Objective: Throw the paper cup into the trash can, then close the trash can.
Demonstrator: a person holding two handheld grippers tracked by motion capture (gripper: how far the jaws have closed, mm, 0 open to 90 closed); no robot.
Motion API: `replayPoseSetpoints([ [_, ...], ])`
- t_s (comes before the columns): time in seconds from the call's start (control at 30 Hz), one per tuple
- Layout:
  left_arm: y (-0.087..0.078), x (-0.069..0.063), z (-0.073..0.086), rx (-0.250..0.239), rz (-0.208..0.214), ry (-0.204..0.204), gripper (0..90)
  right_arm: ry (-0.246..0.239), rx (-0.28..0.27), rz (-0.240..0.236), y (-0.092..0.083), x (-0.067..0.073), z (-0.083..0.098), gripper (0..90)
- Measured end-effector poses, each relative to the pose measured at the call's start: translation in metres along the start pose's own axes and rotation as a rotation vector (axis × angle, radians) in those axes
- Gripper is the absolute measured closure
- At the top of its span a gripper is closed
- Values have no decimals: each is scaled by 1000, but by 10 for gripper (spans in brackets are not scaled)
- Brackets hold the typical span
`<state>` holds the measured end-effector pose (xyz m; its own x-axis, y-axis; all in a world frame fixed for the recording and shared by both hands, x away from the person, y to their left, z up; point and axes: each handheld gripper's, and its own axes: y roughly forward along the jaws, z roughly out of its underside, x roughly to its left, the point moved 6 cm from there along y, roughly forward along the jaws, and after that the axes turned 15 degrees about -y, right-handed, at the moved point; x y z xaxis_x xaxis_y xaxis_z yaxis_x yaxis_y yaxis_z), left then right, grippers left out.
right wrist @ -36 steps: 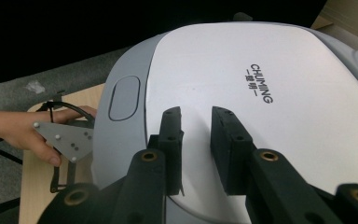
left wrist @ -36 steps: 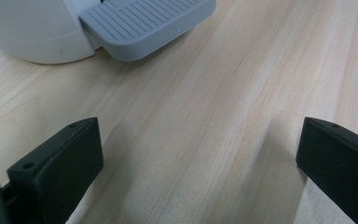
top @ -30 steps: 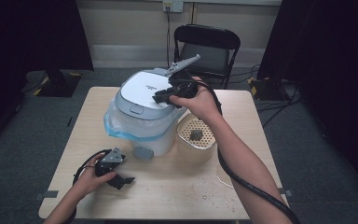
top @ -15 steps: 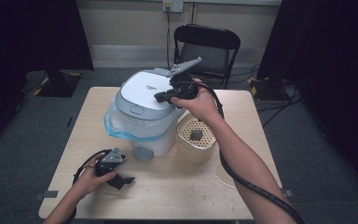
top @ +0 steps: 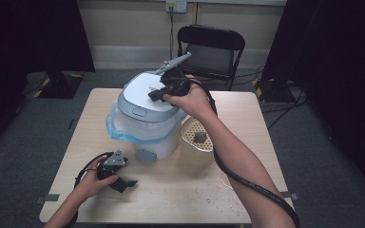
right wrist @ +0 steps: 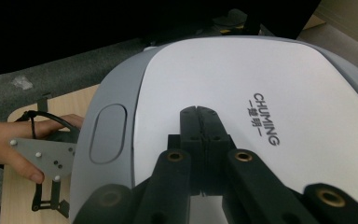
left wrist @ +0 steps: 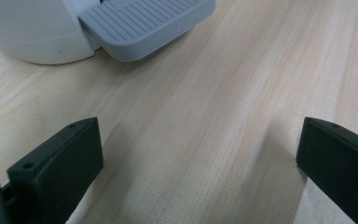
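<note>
A white and grey lidded appliance (top: 145, 102), its base wrapped in blue plastic film, stands at the middle of the wooden table (top: 180, 190). My right gripper (top: 154, 95) hovers just over its white lid (right wrist: 242, 79), beside the printed brand name. Its jaws are shut against each other with nothing between them (right wrist: 199, 111). My left gripper (top: 126, 184) rests low on the table at the front left. Its jaws are open with bare wood between them (left wrist: 198, 144). They point at the grey ribbed tab (left wrist: 144, 25) at the appliance's foot.
A beige perforated basket (top: 190, 145) holding a small grey piece (top: 200, 137) stands right of the appliance. A black folding chair (top: 211, 50) is behind the table. Crumbs (top: 214, 194) lie near the front edge. The right gripper's cable trails along the forearm.
The right hand has shifted slightly left over the lid. The left hand and its gripper have stayed put.
</note>
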<state>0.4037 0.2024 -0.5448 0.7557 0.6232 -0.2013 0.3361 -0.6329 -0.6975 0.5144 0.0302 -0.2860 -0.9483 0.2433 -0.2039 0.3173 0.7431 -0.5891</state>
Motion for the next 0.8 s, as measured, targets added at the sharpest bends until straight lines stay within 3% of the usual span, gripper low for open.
replayPoseSetpoints([
  [0.37,-1,-1,1,2,-2,-1,0,-12,-23,-9,3,5,2,900],
  [0.5,-1,-1,2,6,-3,-1,0,11,-12,8,-1,3,1,654],
  [0.6,-1,-1,2,0,-1,5,0,31,-54,18,-8,-1,2,589],
  [0.7,-1,-1,2,0,-2,5,0,57,-61,43,-22,-6,5,454],
  [0.8,-2,-1,2,1,-2,5,0,57,-51,67,-31,-8,8,394],
])
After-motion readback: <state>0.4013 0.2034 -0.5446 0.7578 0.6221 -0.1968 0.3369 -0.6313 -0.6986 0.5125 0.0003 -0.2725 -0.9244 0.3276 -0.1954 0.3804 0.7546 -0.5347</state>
